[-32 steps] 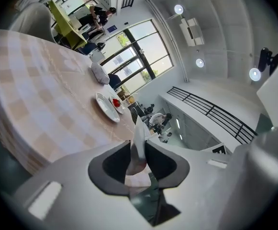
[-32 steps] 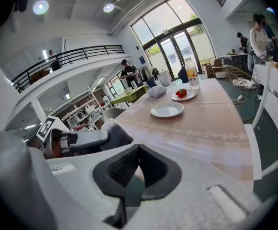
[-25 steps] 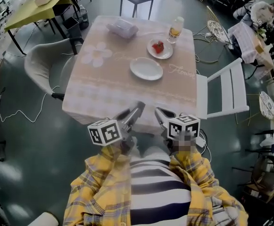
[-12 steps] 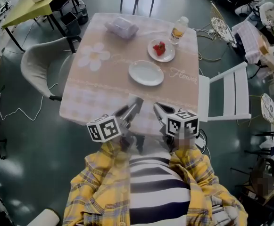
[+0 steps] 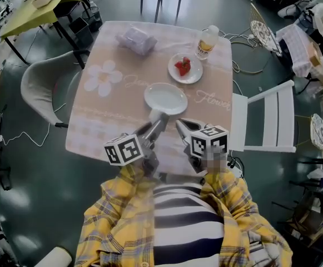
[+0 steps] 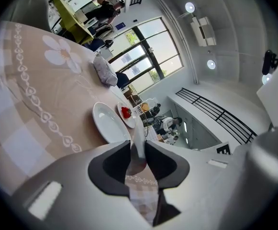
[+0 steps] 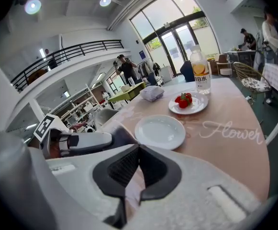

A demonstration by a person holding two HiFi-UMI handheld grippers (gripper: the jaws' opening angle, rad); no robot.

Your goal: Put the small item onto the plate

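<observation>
the jaws of your left gripper [image 6: 138, 146] stand a slit apart, with only tablecloth showing between them. those of your right gripper [image 7: 139, 148] meet at the tips and are just as empty. both grippers hang side by side over the near edge of the surface [image 5: 100, 132], pointing toward the empty white plate [image 5: 165, 99] just beyond their tips. the small item, a red strawberry [image 5: 182, 67], lies on a smaller saucer [image 5: 195, 74] farther back and to the right, beside a drinks bottle [image 5: 207, 39]. a wrapped packet [image 5: 134, 39] sits toward the far left corner. by the look of it the task is only at the approach: nothing is picked up and the empty white plate is bare. the next move seems to call for reaching one gripper past that plate to the saucer, spreading its jaws wide enough to straddle the strawberry, then closing gently, since the fruit looks soft and could bruise or slip.
</observation>
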